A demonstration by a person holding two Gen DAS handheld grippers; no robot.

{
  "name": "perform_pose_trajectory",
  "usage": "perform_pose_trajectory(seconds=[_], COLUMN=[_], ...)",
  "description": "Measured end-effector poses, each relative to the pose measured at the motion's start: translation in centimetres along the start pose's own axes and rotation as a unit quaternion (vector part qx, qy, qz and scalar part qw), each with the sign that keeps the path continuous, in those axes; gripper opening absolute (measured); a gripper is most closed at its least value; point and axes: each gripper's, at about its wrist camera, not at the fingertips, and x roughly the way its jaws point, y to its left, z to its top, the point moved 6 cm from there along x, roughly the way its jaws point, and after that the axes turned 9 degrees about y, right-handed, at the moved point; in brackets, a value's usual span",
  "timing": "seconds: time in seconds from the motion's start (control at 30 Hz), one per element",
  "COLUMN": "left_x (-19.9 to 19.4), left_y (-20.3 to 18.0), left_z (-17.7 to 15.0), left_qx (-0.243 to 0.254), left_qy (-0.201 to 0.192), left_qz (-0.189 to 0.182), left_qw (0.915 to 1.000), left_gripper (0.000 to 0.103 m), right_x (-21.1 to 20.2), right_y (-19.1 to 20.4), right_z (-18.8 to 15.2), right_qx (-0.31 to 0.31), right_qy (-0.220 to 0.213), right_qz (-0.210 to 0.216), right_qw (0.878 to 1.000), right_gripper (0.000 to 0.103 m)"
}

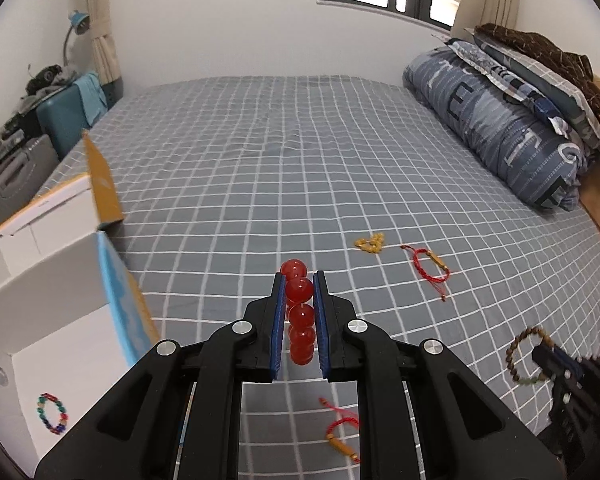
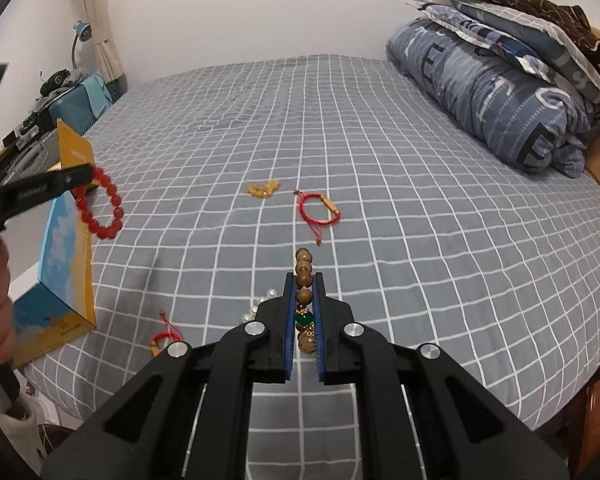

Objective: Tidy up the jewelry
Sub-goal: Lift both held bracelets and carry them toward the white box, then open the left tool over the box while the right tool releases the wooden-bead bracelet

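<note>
My left gripper (image 1: 299, 280) is shut on a red bead bracelet (image 1: 299, 290), held above the bed; the bracelet also shows hanging in the right wrist view (image 2: 102, 210). My right gripper (image 2: 303, 278) is shut on a brown wooden bead bracelet (image 2: 304, 272) with a green bead; that bracelet shows in the left wrist view (image 1: 520, 356). On the bed lie a yellow bead bracelet (image 1: 370, 242), a red cord bracelet with a gold tube (image 1: 430, 266), another red cord bracelet (image 1: 340, 428) and a pearl piece (image 2: 260, 304). A multicoloured bracelet (image 1: 52, 412) lies inside the open white box (image 1: 60, 280).
The grey checked bed sheet (image 1: 280, 160) stretches ahead. A rolled blue duvet and pillows (image 1: 500, 120) lie at the right. The box's blue and yellow side (image 2: 60, 248) stands at the bed's left edge. Cases and a lamp (image 1: 76, 24) stand left of the bed.
</note>
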Motion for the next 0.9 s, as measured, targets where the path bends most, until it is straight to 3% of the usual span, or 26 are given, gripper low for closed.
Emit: perform_pose_trajectory(seconds=[0.47,0.9], left_x=[-5.7,-9.9], left_y=[7.6,18.0], left_z=[-2.2,-6.1], left_qx=[-0.053,-0.140], left_qy=[-0.022,-0.025], left_qz=[0.038,0.108], left_qw=[0.9977,0.9839], left_gripper=[0.013,0.013], right_x=[-0.1,-2.2], right_y=[6.2,18.5], right_z=[4.2,6.7], right_qx=[-0.039,-0.118], right_qy=[-0.015,-0.036], right_qz=[0.027,0.083], right_qw=[0.999,0.989], right_gripper=[0.007,0.007])
